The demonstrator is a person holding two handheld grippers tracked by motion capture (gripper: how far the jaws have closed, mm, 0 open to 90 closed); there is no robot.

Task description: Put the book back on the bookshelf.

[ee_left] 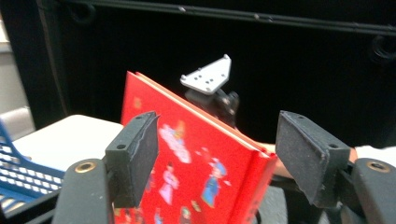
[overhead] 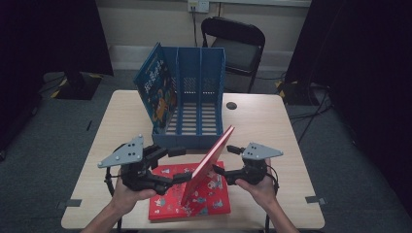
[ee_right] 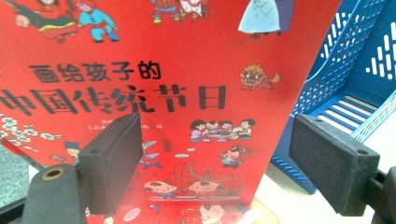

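Observation:
A red picture book [overhead: 209,160] stands tilted on edge, its lower edge on a second red book [overhead: 167,199] that lies flat near the table's front. My left gripper [overhead: 180,165] is open on its left side, and the book's illustrated face [ee_left: 187,154] shows between the wide jaws. On the book's right, my right gripper [overhead: 222,159] is open too, its jaws spread in front of the titled cover [ee_right: 140,70]. Whether any jaw touches the book I cannot tell. The right gripper's grey plate [ee_left: 208,77] rises behind the book.
A blue three-slot file holder [overhead: 199,97] stands at the table's middle back, with a blue book [overhead: 155,90] leaning in its left slot; its wall [ee_right: 355,60] is close behind the red book. A black chair [overhead: 235,41] stands beyond the wooden table [overhead: 257,121].

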